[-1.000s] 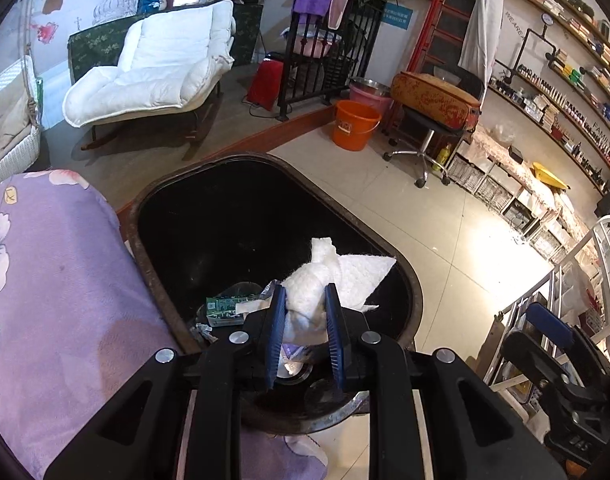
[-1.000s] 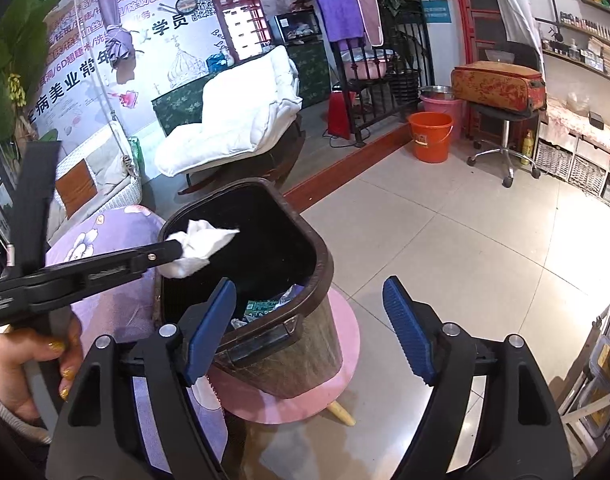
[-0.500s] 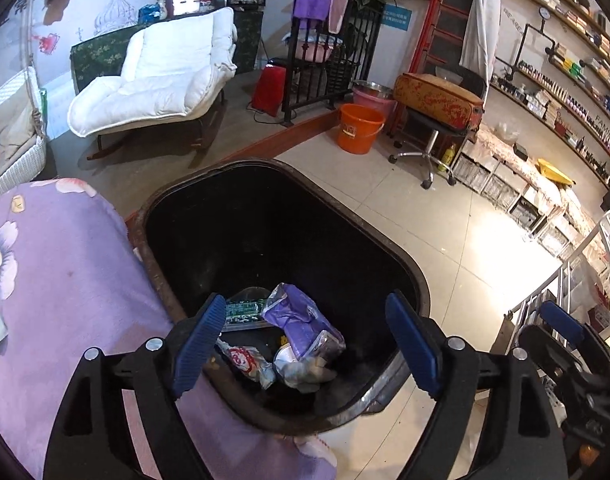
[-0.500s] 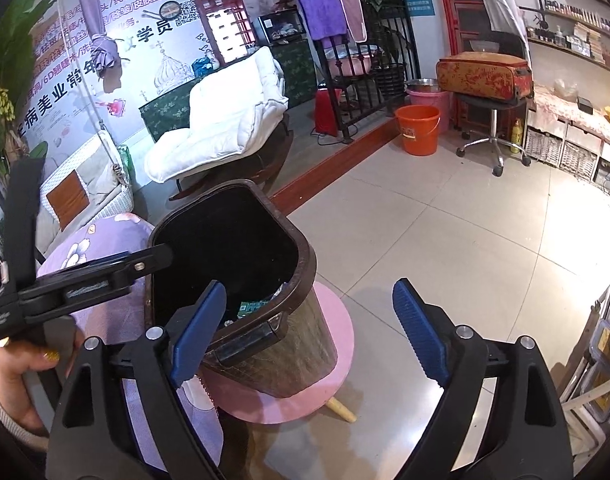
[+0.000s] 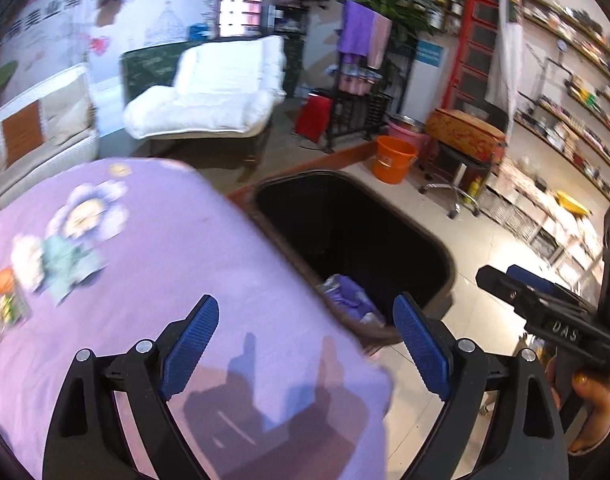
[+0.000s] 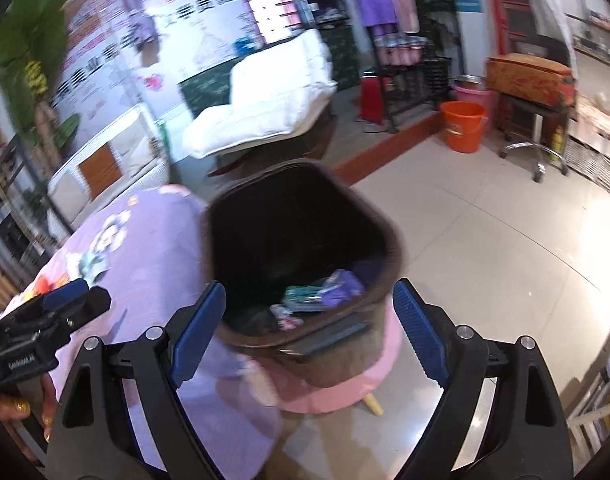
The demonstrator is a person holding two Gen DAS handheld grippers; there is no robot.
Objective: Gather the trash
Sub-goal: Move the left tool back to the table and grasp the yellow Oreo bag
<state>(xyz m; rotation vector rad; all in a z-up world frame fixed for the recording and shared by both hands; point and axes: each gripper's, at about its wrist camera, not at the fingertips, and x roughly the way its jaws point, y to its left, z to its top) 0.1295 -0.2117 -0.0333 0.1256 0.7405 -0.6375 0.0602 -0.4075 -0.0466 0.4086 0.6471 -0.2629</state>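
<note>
Purple floral tablecloth (image 5: 193,240) beside brown bin (image 5: 437,248) on tiled floor (image 6: 485,232).

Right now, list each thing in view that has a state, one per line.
left gripper: open, empty, over the table.
right gripper: open, empty, near the bin.
trash bin: lidless, upright, wrappers inside.
purple wrapper: crumpled, in the bin.
tablecloth: spread flat.
table litter: uncollected, blurred.

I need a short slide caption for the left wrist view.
Open left gripper above purple tablecloth, beside the bin; trash remains on the cloth.
</note>
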